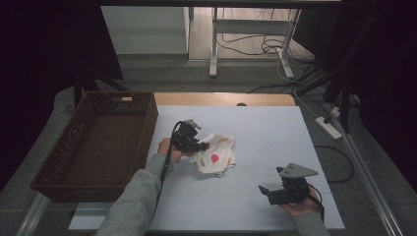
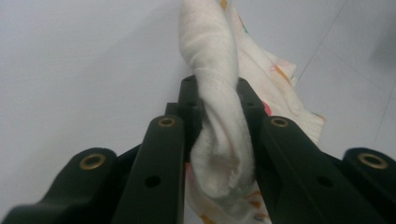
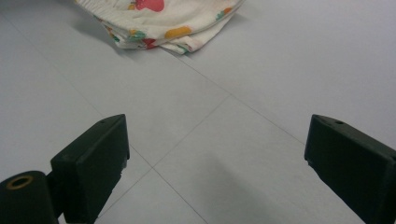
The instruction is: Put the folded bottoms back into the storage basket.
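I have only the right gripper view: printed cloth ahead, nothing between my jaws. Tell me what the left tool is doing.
Observer: The left tool is shut on a bunched fold of the cloth.
Operator: Say where the cloth could go.
Observer: A brown woven basket sits at the table's left edge, beside the left hand.
Operator: Report my own tool's place.
Observer: The right tool sits open near the table's front right, apart from the cloth.
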Action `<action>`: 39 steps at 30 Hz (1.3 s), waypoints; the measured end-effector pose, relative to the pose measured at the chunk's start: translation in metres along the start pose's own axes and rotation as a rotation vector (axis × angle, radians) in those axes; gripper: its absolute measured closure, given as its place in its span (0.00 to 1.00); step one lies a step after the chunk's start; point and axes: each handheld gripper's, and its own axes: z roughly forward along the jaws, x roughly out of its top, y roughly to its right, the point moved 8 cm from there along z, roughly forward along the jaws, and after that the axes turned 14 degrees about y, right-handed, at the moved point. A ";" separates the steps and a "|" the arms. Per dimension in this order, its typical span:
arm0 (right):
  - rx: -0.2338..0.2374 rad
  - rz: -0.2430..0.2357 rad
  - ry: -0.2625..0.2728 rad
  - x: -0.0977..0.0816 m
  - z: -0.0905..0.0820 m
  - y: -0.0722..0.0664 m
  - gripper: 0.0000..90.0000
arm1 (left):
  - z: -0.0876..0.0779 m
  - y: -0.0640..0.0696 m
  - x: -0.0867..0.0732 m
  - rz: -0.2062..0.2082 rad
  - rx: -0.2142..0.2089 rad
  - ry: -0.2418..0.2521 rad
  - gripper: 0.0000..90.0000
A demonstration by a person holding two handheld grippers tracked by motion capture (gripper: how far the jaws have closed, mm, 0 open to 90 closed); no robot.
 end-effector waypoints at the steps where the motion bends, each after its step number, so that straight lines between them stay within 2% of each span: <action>1: -0.002 0.001 0.000 0.000 0.000 0.000 0.08 | 0.000 0.000 0.000 0.000 0.000 0.000 0.86; 13: -0.002 -0.001 -0.001 0.000 0.000 0.000 0.08 | -0.011 0.003 0.005 -0.002 -0.013 0.035 0.86; 22: -0.008 -0.005 0.011 0.001 -0.001 0.001 0.08 | -0.027 0.008 0.015 0.009 -0.013 0.076 0.86; 30: -0.006 -0.006 0.008 0.001 -0.001 0.001 0.08 | -0.034 0.009 0.019 0.005 -0.019 0.102 0.86; 39: -0.005 0.000 0.007 0.000 -0.001 0.001 0.08 | -0.041 0.012 0.024 0.011 -0.018 0.113 0.86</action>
